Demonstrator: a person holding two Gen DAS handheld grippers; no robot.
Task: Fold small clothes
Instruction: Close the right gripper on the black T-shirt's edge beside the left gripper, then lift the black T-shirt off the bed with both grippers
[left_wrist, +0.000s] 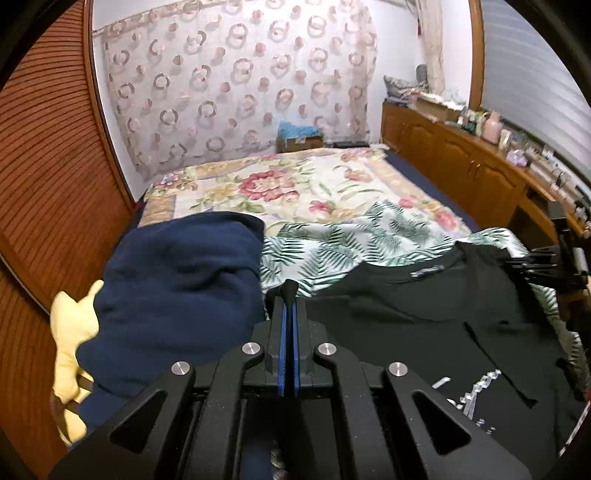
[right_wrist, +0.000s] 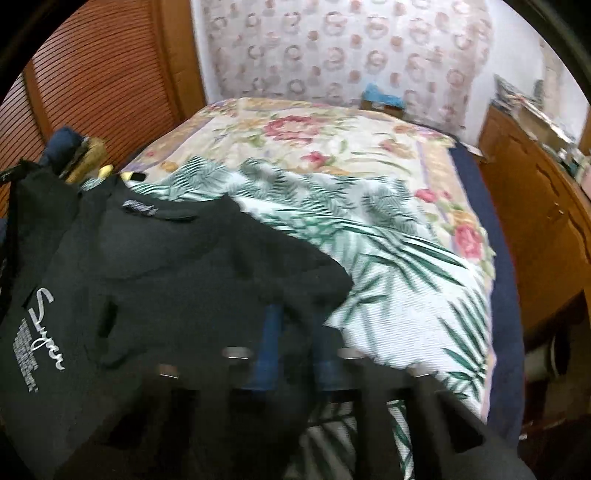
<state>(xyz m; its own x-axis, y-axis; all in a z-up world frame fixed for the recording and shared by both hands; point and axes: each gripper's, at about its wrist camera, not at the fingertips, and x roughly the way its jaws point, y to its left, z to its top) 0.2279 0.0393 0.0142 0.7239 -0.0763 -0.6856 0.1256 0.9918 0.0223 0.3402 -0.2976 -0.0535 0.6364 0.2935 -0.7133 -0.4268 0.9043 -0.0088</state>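
Two garments crowd the near left of the bed (left_wrist: 229, 192): a navy fleece (left_wrist: 177, 295) and a yellow cloth (left_wrist: 72, 332). The black T-shirt (right_wrist: 177, 266) lies on a palm-print cloth (right_wrist: 388, 266), its collar toward the far curtain (left_wrist: 236, 81). Left gripper (left_wrist: 289, 291) fingers pinch its edge; right gripper (right_wrist: 295, 325) fingers, blurred, have closed on the shirt. Beyond it the floral bedspread lies bare to the bed's far edge.

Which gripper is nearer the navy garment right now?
Left. The left gripper sits shut right beside the navy garment, just to its right. The right gripper is across the black shirt, far from it.
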